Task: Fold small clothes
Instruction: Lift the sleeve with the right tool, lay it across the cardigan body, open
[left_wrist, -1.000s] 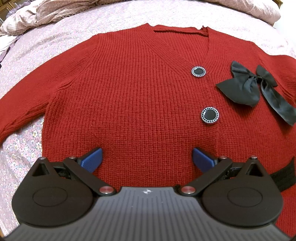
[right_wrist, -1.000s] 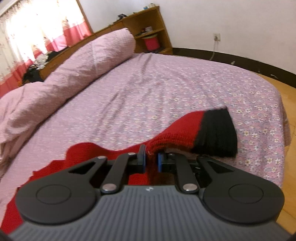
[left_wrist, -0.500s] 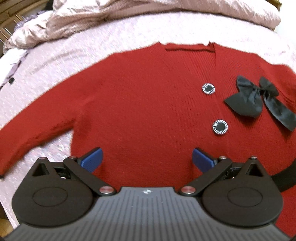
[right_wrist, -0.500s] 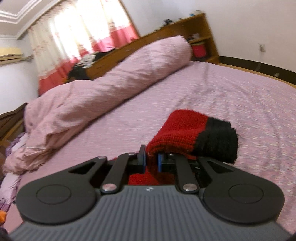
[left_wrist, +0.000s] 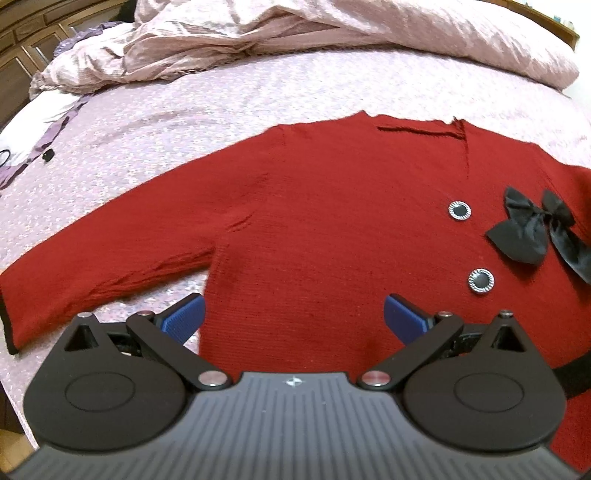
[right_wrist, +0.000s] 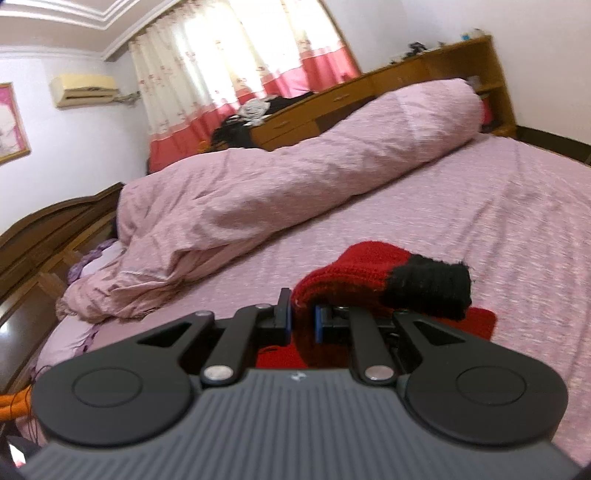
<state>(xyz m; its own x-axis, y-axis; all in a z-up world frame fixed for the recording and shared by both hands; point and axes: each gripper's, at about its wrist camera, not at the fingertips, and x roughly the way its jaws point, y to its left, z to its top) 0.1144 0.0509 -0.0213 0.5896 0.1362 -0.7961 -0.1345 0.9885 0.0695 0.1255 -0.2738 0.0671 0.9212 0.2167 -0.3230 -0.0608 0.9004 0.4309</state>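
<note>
A red knit cardigan (left_wrist: 332, 229) lies flat on the pink floral bed sheet (left_wrist: 184, 122), front up, with two round dark buttons (left_wrist: 459, 211) and a black bow (left_wrist: 535, 232). Its left sleeve (left_wrist: 92, 280) stretches out to the left, ending in a black cuff. My left gripper (left_wrist: 293, 319) hovers open above the lower body of the cardigan with nothing between its blue pads (left_wrist: 184, 319). In the right wrist view, my right gripper (right_wrist: 303, 323) is shut on the other red sleeve (right_wrist: 354, 269), lifted off the bed, its black cuff (right_wrist: 430, 288) drooping to the right.
A rolled pink duvet (right_wrist: 295, 184) lies across the far side of the bed. A wooden headboard (right_wrist: 48, 229) stands at the left and a wooden shelf unit (right_wrist: 424, 70) by the curtained window. White and purple cloth (left_wrist: 33, 129) lies at the bed's left edge.
The left gripper has drawn back and up, so the whole left sleeve now shows. The right gripper has risen and swung left with the sleeve, bringing duvet and window into view.
</note>
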